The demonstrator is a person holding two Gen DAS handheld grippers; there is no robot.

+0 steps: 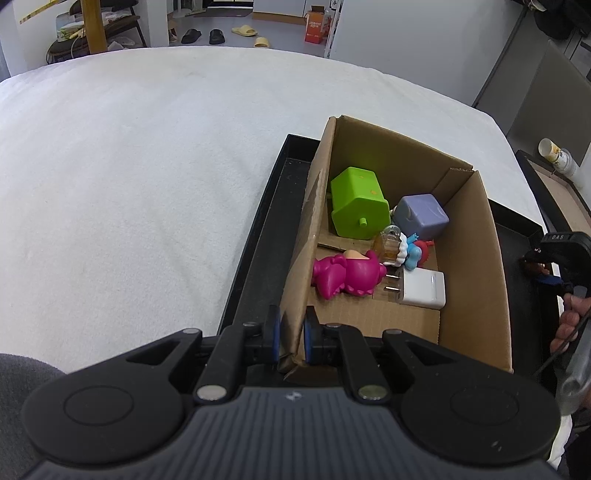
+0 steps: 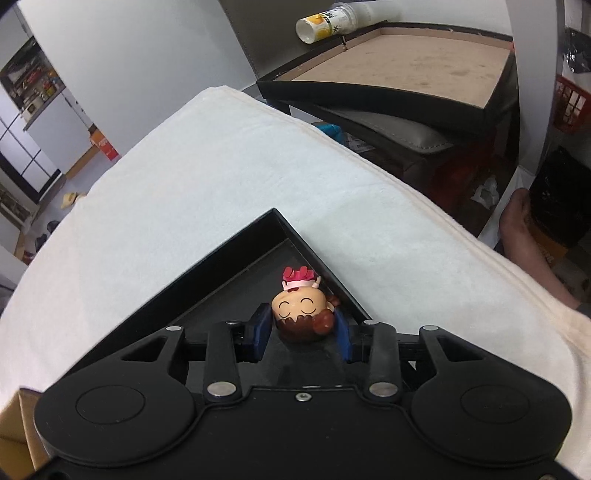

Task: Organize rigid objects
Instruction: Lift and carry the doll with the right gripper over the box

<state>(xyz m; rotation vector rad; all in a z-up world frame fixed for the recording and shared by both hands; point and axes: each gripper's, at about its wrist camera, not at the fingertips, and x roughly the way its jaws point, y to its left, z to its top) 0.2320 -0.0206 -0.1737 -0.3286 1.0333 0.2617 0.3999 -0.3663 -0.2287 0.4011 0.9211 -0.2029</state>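
- A lived-in home room, by the look of it, used as a recording spot
- Black slippers (image 1: 201,36) and yellow slippers (image 1: 251,34) lie loose on the grey floor (image 1: 225,22) at the top of the left wrist frame
- A wooden rack (image 1: 92,33) with folded things stands at upper left there
- An orange carton (image 1: 314,24) sits on the floor at top centre
- A white towel-like cloth (image 1: 129,166) covers the desk
- At upper right of the right wrist frame, a low black side table (image 2: 388,74) carries a tipped drink cup (image 2: 325,20)
- A person's bare foot (image 2: 517,229) shows at right edge
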